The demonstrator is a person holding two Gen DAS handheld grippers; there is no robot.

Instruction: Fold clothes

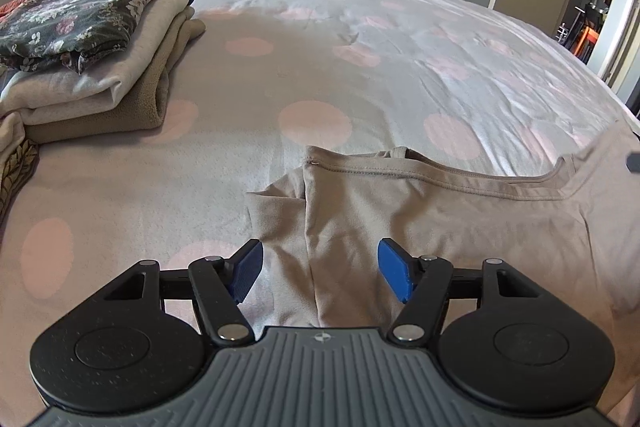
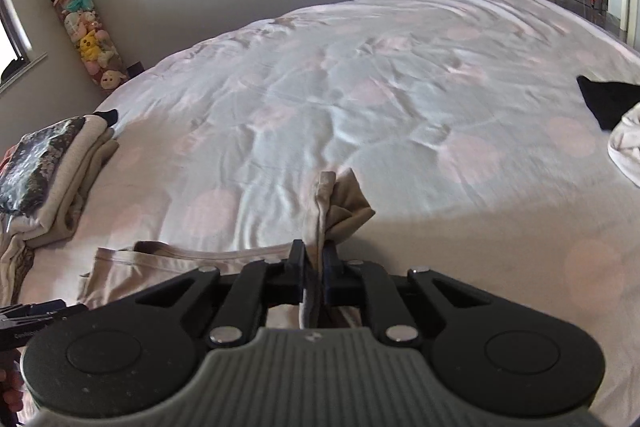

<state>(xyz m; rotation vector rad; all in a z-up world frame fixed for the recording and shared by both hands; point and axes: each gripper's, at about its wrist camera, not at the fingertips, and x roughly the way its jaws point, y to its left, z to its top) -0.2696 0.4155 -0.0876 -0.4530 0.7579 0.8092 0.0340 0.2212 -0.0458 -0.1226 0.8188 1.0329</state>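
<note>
A beige T-shirt [image 1: 440, 211] lies on the bed, neckline facing away, its left sleeve folded over. My left gripper [image 1: 320, 267] is open, its blue pads [image 1: 394, 273] straddling the shirt's left shoulder fold just above the cloth. In the right wrist view my right gripper [image 2: 316, 259] is shut on a bunched corner of the beige T-shirt [image 2: 340, 211], which sticks up between the jaws. The rest of the shirt [image 2: 168, 259] trails to the left.
A stack of folded clothes [image 1: 92, 67] with a dark floral piece on top sits at the bed's left; it also shows in the right wrist view [image 2: 52, 171]. A black garment [image 2: 608, 103] and a white one [image 2: 628, 143] lie at the right. The polka-dot duvet [image 1: 360, 67] stretches ahead.
</note>
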